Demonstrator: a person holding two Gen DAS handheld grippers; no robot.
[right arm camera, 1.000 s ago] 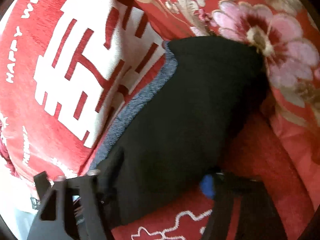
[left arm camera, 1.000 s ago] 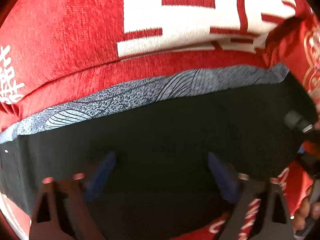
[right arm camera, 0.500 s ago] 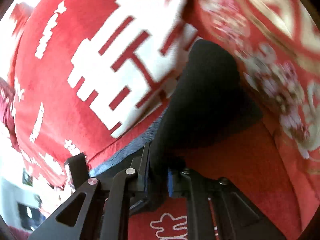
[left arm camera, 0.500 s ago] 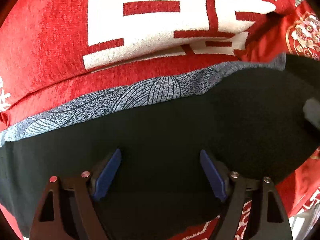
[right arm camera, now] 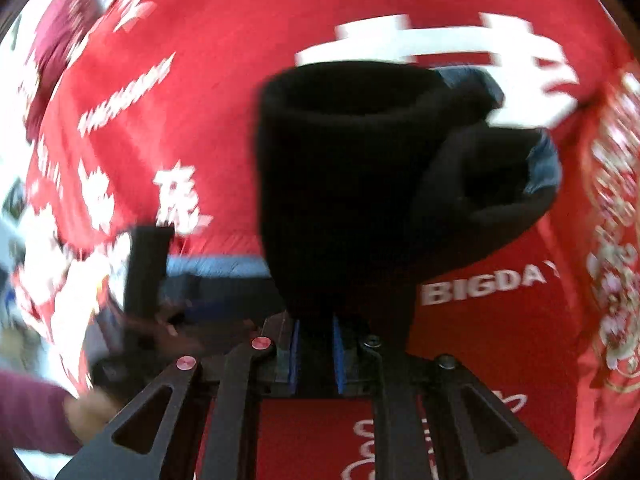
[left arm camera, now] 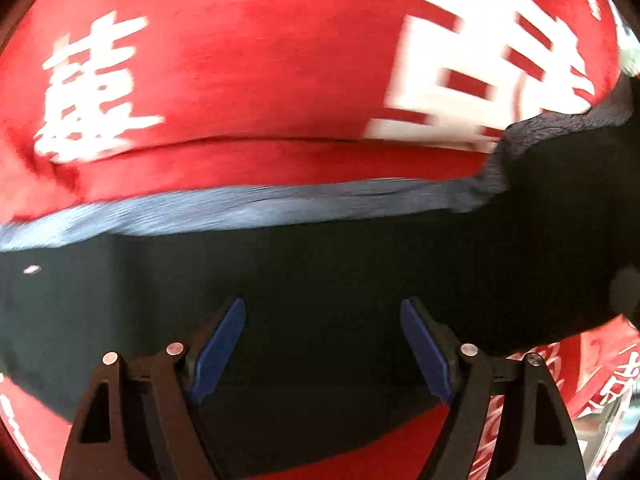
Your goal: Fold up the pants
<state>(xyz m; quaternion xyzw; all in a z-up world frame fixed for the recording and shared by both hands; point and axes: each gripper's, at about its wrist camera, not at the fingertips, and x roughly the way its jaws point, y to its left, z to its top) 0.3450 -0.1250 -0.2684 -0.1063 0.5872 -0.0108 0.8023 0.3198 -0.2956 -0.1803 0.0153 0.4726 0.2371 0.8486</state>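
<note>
The right gripper (right arm camera: pixel 315 350) has just been closing and pinches a raised fold of the black pants (right arm camera: pixel 340 184) above the red bedspread (right arm camera: pixel 224 92). The left gripper (left arm camera: pixel 322 344) hangs wide open over the pants, holding nothing, near their blue-grey waistband (left arm camera: pixel 240 206).

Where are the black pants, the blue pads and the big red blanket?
black pants (right arm camera: pixel 340 184): right wrist view, on the lifted dark fabric above the pinching fingers.
blue pads (left arm camera: pixel 218 350): left wrist view, on the left finger's blue pad.
red blanket (left arm camera: pixel 260 60): left wrist view, on plain red cloth between the white characters.
</note>
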